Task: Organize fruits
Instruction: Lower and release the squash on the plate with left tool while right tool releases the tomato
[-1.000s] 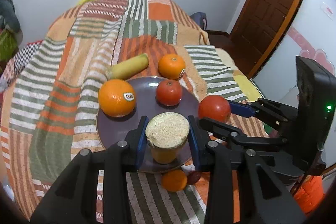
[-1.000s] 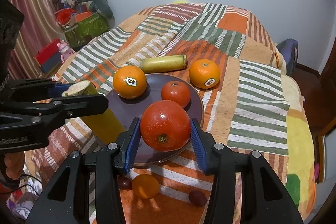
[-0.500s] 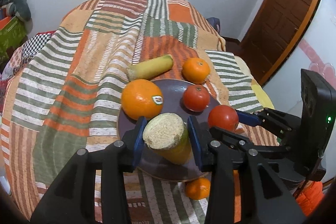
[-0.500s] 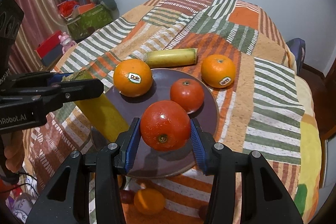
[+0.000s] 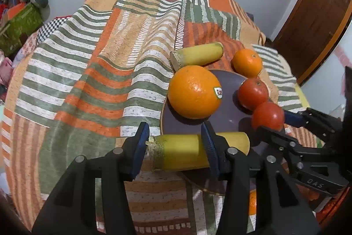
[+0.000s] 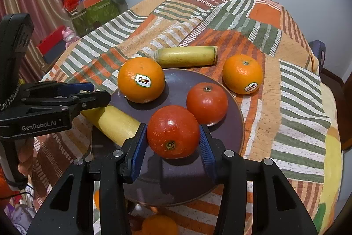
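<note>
Left tool (image 5: 175, 150) is opening around the stiff cane (image 5: 182, 152) at the plate (image 6: 176, 78) rim; right tool (image 6: 172, 142) grips a smooth tomato (image 6: 173, 131) mid-body.

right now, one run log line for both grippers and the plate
left gripper: opening, yellow stalk piece across plate rim | right gripper: shut on red fruit over plate

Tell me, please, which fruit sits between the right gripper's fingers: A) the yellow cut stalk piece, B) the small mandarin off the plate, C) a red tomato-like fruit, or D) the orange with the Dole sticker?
C: in the right wrist view the right gripper has its blue pads on both sides of the red tomato-like fruit over the purple plate.
</note>
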Action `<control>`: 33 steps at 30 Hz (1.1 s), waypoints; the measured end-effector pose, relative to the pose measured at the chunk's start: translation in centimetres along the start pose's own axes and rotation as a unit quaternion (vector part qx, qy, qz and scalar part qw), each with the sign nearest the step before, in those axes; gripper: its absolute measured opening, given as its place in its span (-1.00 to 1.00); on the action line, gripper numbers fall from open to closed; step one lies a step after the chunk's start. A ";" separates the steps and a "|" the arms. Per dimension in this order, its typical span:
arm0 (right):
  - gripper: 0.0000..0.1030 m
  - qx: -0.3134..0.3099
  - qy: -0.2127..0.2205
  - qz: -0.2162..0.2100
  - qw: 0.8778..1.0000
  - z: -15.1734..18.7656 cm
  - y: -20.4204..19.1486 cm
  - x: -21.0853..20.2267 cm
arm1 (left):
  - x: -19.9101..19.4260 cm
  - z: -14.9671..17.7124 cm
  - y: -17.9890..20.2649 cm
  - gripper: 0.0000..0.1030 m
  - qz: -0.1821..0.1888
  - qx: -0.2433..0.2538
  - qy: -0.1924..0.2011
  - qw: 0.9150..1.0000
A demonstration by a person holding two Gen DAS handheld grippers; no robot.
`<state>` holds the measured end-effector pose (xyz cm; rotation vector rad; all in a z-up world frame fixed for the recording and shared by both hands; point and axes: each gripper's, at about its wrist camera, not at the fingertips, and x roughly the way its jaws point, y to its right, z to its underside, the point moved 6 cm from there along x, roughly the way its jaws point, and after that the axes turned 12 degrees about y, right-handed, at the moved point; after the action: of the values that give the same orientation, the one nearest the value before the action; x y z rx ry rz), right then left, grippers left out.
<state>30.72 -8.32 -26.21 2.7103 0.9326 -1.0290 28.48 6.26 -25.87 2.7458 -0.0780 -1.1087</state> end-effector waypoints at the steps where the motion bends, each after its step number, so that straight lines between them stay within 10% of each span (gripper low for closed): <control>1: -0.16 0.000 -0.002 0.000 1.000 0.0 0.0 0.1 | 0.0 -0.1 0.0 -0.07 0.001 0.001 -0.002 1.000; 21: 0.07 0.007 0.012 0.018 1.000 -0.6 1.1 -1.6 | 0.8 -0.1 2.0 -0.07 -0.007 0.030 -0.008 0.999; 33: 0.08 -0.004 0.050 0.039 0.998 -1.9 0.6 -6.3 | -5.4 -1.5 4.3 0.17 -0.003 0.056 0.051 0.997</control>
<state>28.49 -11.44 -20.83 2.7906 0.8347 -0.8803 25.66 2.92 -20.32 2.8990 -0.1233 -0.9912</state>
